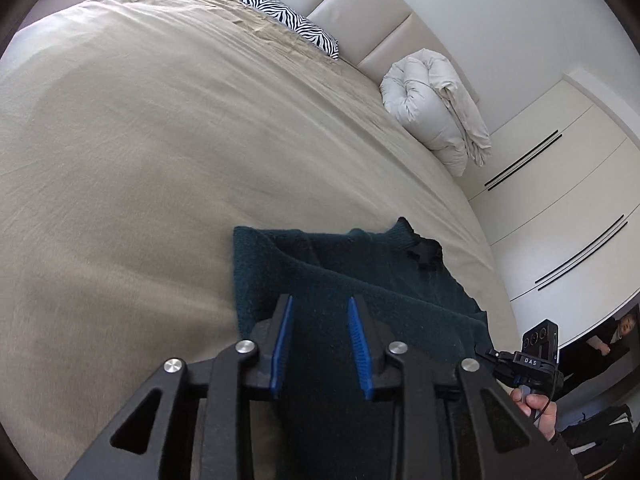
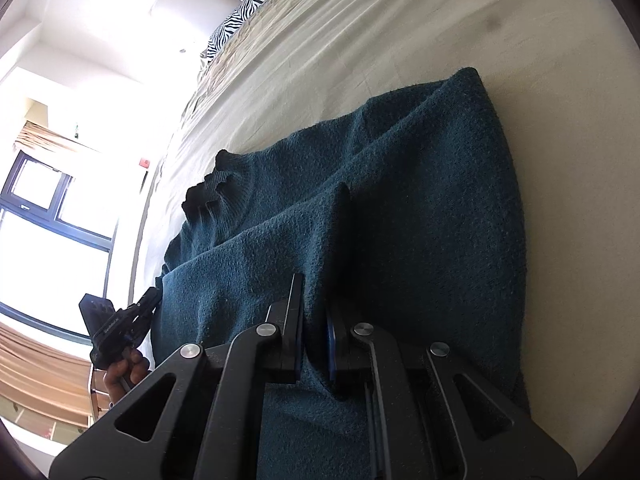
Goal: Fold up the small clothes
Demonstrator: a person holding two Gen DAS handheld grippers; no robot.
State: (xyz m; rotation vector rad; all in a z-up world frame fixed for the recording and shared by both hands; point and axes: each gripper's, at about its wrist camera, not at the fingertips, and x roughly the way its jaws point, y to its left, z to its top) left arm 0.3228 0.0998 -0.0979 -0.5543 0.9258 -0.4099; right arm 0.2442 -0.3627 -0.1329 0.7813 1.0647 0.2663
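Note:
A dark teal knit sweater lies partly folded on the beige bed, near the bed's edge. Its ribbed collar points away from me. My left gripper sits over one end of the sweater, and thick cloth fills the gap between its blue pads. My right gripper is shut on a raised fold of the sweater, which hides one finger. Each wrist view catches the other gripper at the sweater's edge: the right gripper and the left gripper, each in a hand.
A zebra-print pillow and a rolled pale duvet rest against the padded headboard. White wardrobe doors stand beyond the bed's edge. A window is on the other side. A person sits low by the wardrobe.

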